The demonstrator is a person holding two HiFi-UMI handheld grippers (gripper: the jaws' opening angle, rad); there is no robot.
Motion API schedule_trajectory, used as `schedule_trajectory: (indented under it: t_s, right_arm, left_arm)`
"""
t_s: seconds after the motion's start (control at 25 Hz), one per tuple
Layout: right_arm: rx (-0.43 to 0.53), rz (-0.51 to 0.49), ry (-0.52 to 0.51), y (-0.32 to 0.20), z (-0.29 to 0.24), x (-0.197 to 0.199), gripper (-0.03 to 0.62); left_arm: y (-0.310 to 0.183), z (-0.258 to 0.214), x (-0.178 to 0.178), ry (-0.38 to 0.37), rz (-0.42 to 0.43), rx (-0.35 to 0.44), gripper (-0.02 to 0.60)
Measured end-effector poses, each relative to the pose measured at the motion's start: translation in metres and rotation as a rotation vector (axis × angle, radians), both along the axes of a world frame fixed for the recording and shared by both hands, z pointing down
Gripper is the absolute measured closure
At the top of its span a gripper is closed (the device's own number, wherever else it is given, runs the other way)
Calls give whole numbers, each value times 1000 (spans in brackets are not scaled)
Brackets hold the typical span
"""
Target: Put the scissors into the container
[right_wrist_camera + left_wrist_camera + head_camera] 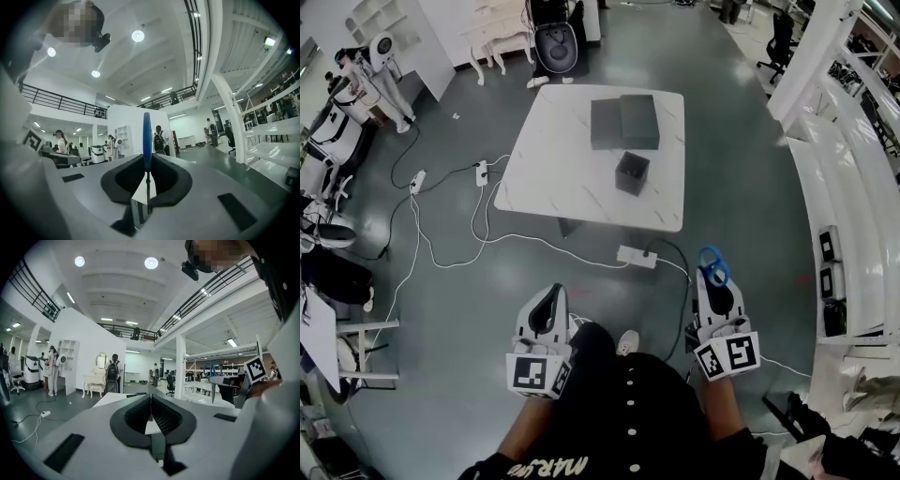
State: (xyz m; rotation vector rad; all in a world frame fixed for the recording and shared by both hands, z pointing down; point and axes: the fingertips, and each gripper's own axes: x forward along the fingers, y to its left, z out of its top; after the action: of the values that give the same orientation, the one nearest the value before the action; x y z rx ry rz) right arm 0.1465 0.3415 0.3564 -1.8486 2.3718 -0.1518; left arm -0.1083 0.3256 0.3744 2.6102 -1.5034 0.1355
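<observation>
Room: large open hall, glossy grey floor (750,187). White worktop (572,178) w/ faint marble veining stands mid-floor.

On worktop: small black open-top container (632,172), right of ctr, toward the near edge. Two dark flat boxes (624,122) side by side, touching, behind it at the far edge.

Off worktop: power strip (637,256) on floor just off the near edge. White shelving (853,169) well to worktop's right. Pale dressing table (502,37) beyond its far-left corner, person w/ backpack (112,376) standing by it.

Right gripper (712,277): short of worktop's near-right corner, over floor. Fingers (171,179) nearly together, clamped on scissors (146,140). Blades run down between them; blue handles stick out past the tips. Scissors well apart from container, not over worktop.

Left gripper (546,305): also short of worktop's near edge, over floor. Fingers closed tip to tip, nothing between.
</observation>
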Motion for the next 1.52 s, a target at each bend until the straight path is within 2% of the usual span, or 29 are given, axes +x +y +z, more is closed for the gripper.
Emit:
schedule_trajectory:
  t_s: [0.24, 0.52, 1.24, 1.52]
  right_arm:
    - [-15, -10, 9, -12, 2, 3, 543]
    - [-34, 6, 3, -36, 7, 13, 543]
    - [-23, 29, 27, -170, -3, 10, 543]
    - [-29, 47, 30, -214, -6, 0, 543]
  left_arm:
    - [-7, 6, 7, -13, 2, -25, 552]
    - [-39, 11, 22, -2, 30, -41, 552]
    - [-179, 10, 11, 43, 33, -32, 552]
    - [-227, 6, 3, 51, 64, -18, 551]
